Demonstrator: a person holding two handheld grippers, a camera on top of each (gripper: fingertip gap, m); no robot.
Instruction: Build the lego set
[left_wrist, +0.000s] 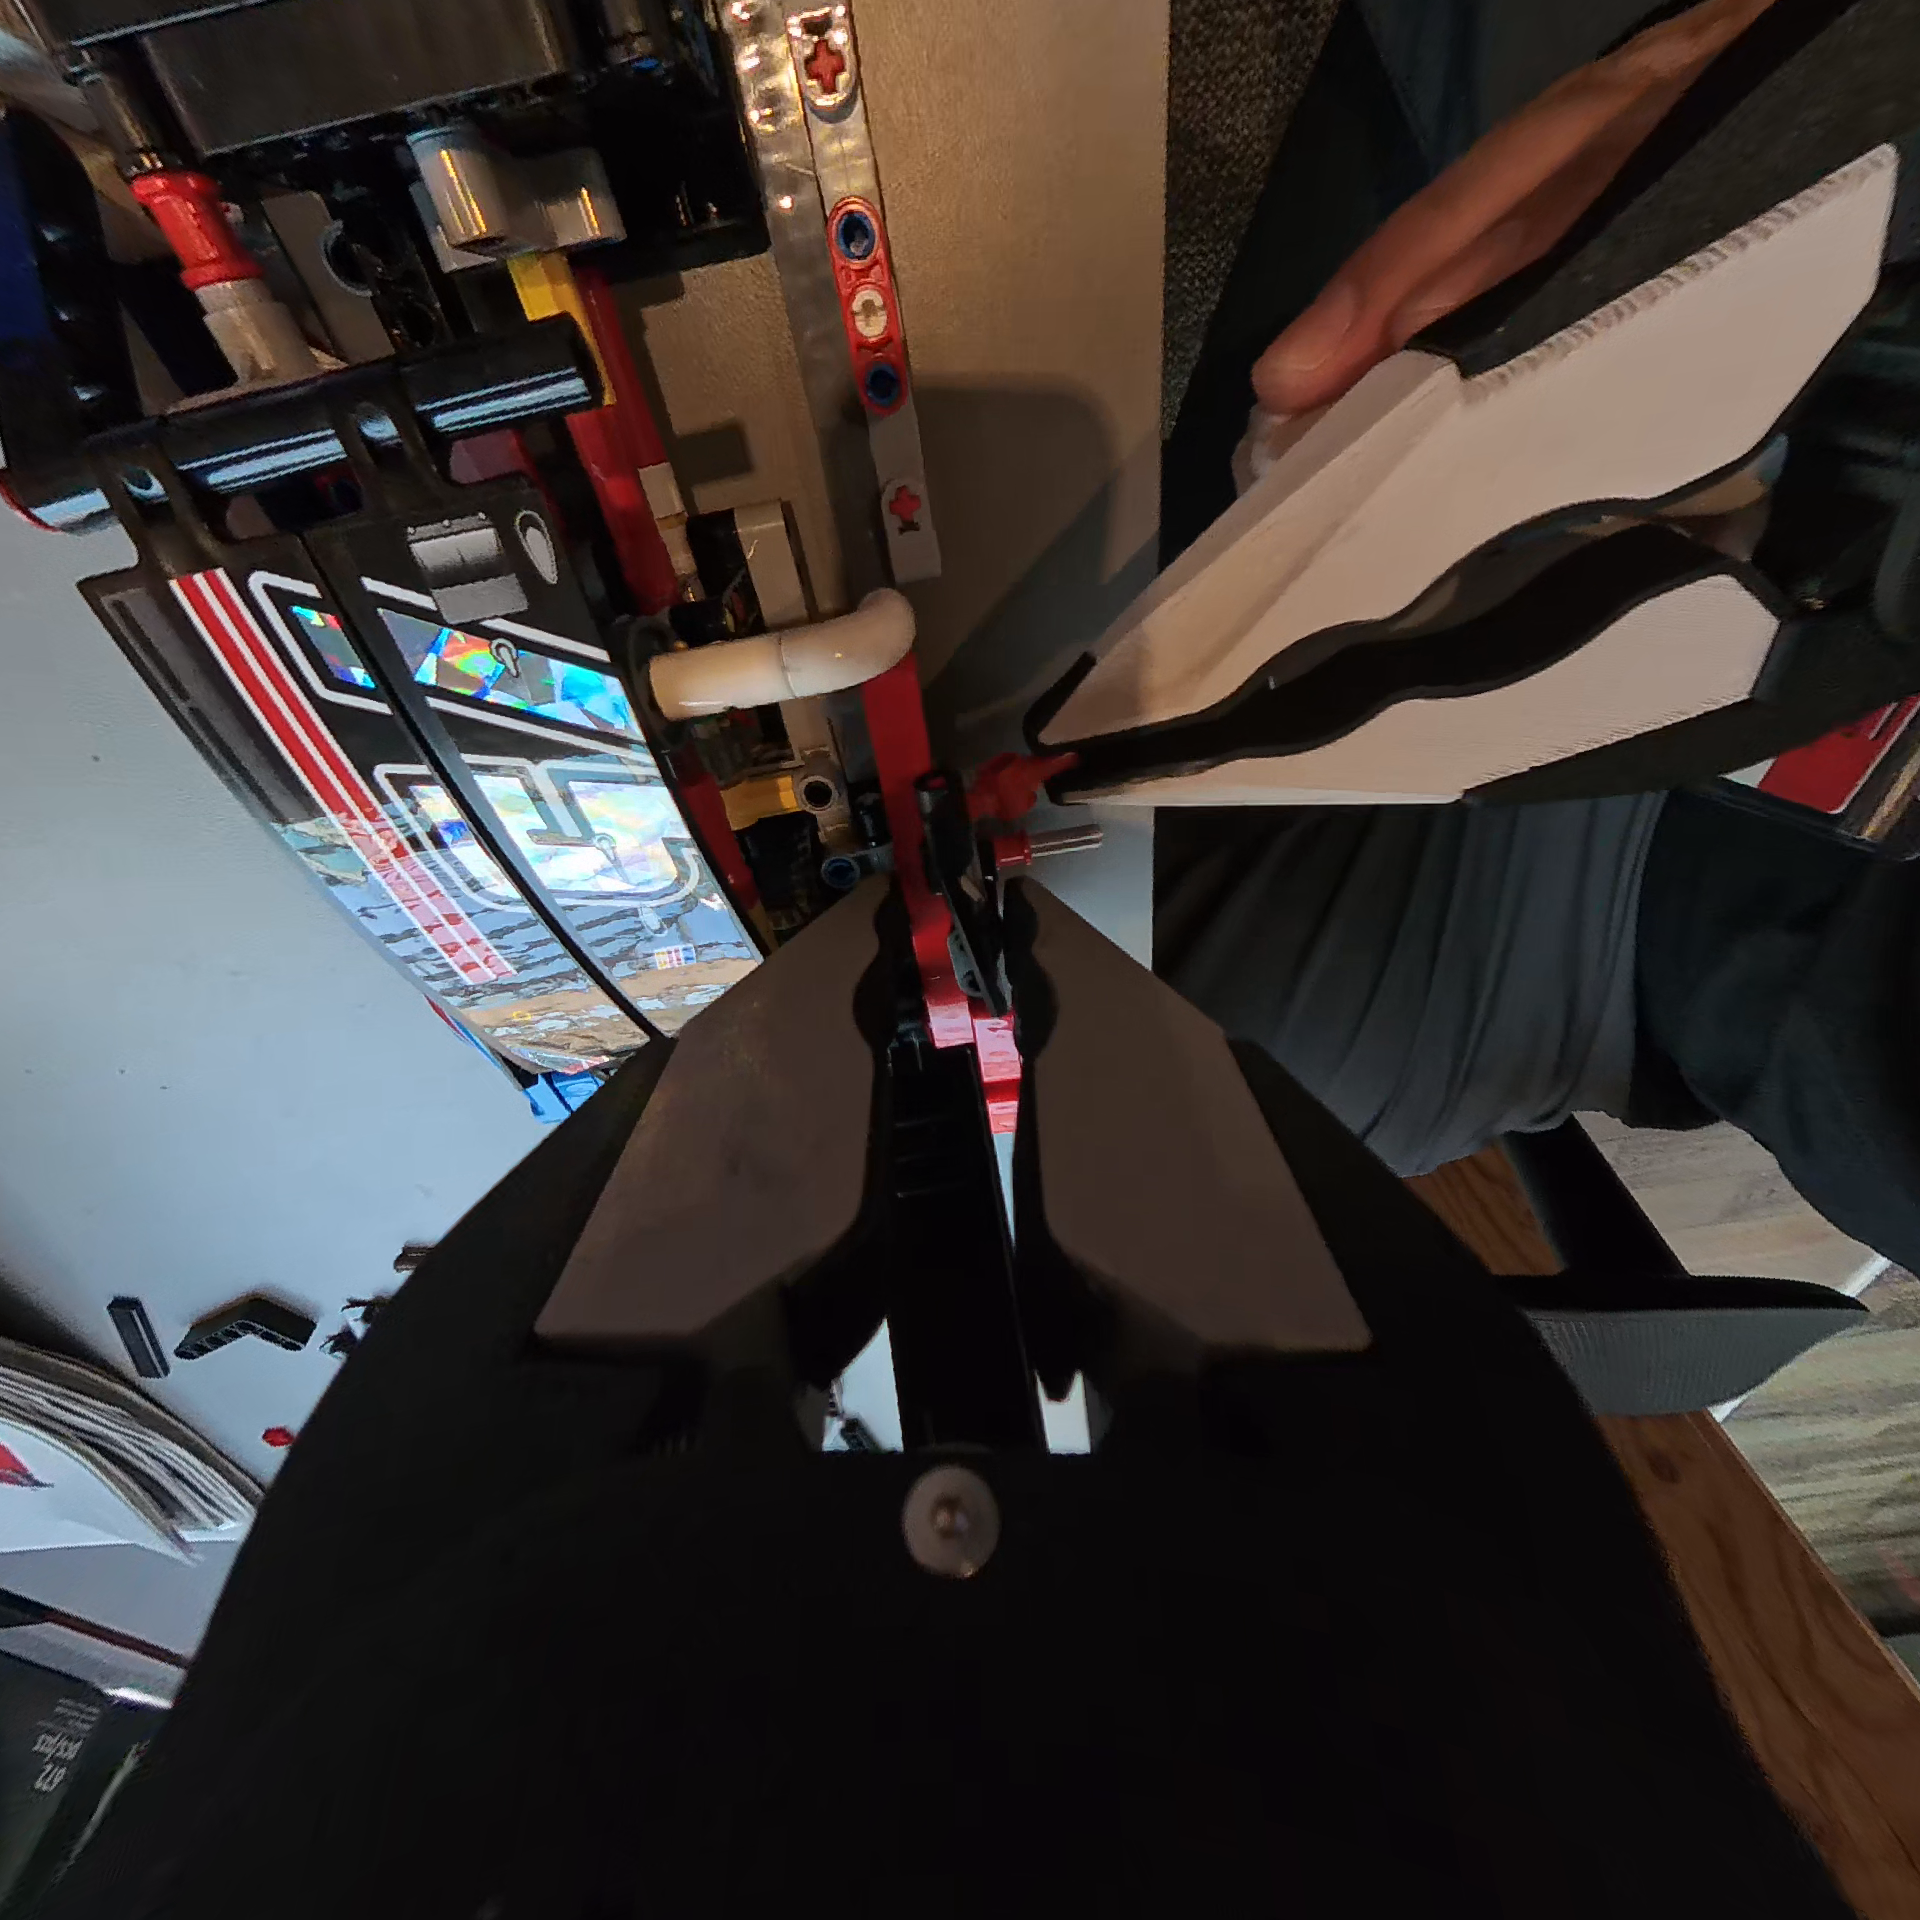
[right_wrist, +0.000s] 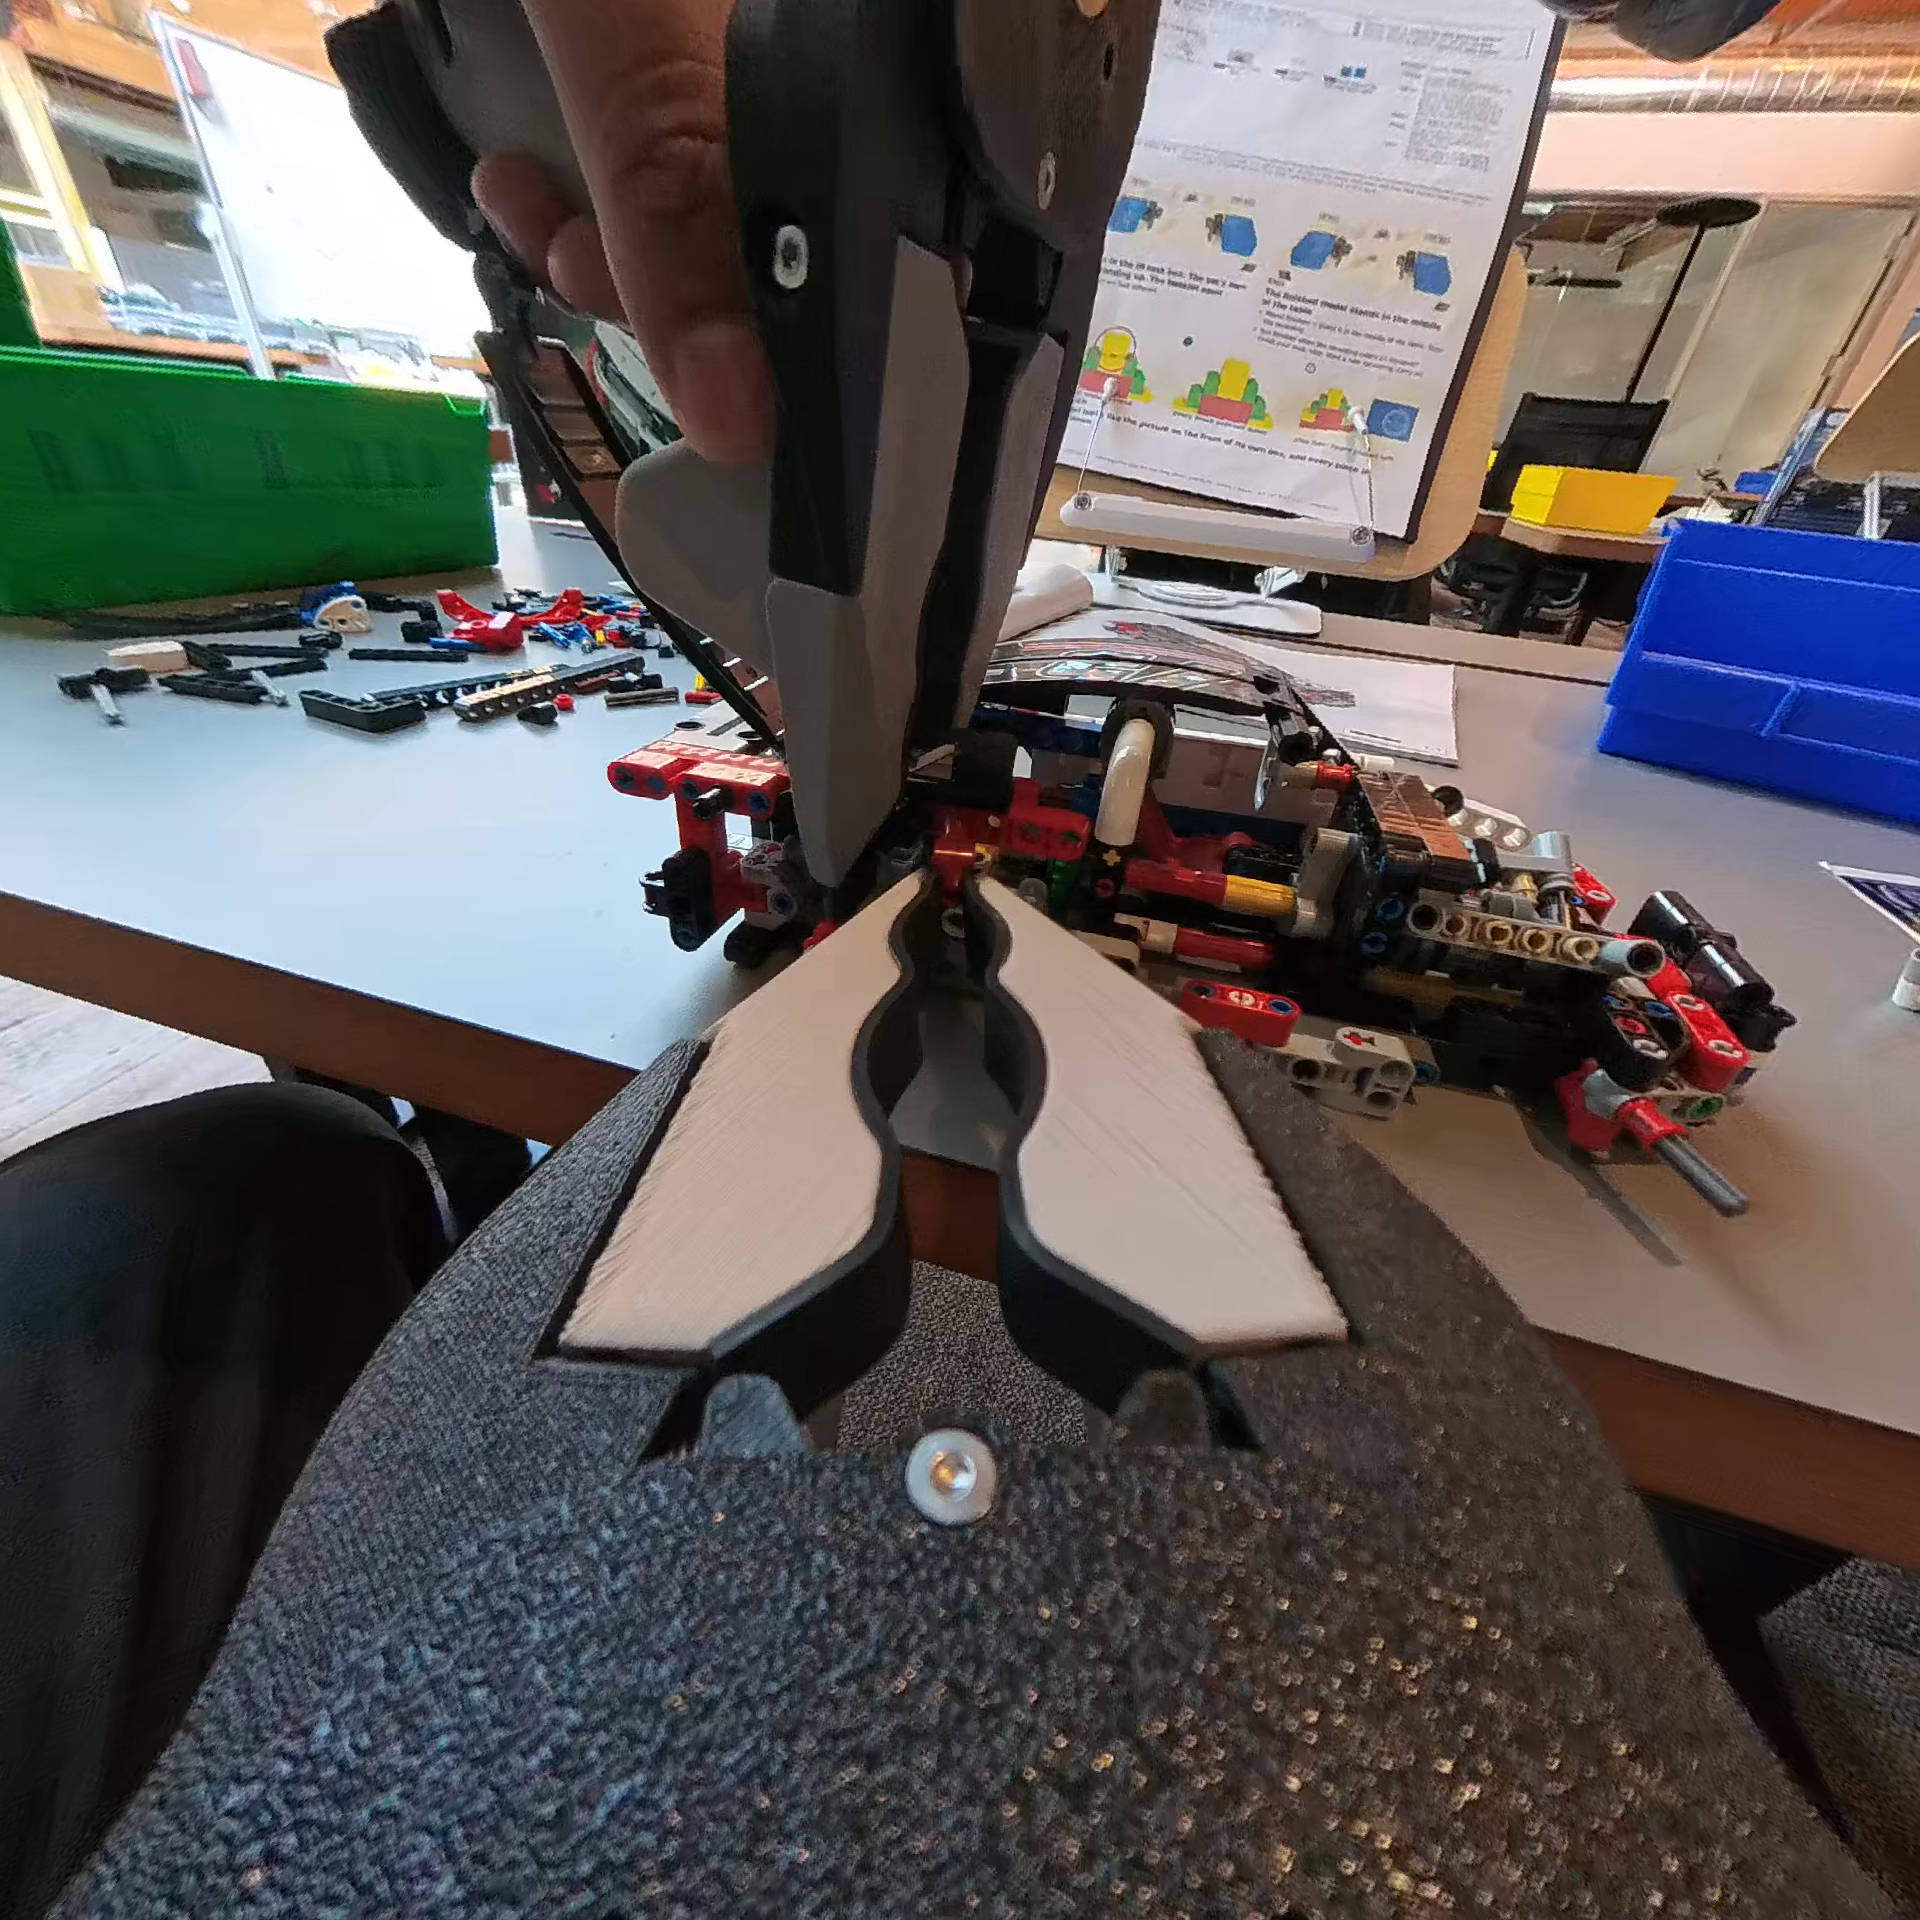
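I have the Technic car (right_wrist: 1195, 894) sitting on the grey tabletop (right_wrist: 312, 831), straight ahead of my right fingers and under my left ones. My left gripper (left_wrist: 951, 935) comes down from above, its fingers pressed onto a red beam (left_wrist: 914, 831) and black frame at the car's side, steadying it. My right gripper (right_wrist: 948, 896) is nearly closed, its fingers pinching a small red pin (left_wrist: 1006, 781) right at the side of the chassis, just beside the left fingertips; I judge I am pushing that pin into a hole there.

The build looks well advanced to me: the chassis is dense with beams and axles, a white curved tube (right_wrist: 1127, 779) is fitted, and the printed black roof panels (left_wrist: 436, 748) are on. It is not done, though. Far beyond my left fingers, loose black, red and blue parts (right_wrist: 416, 665) lie scattered on the tabletop, and bare axles stick out of the car's far end to the right.
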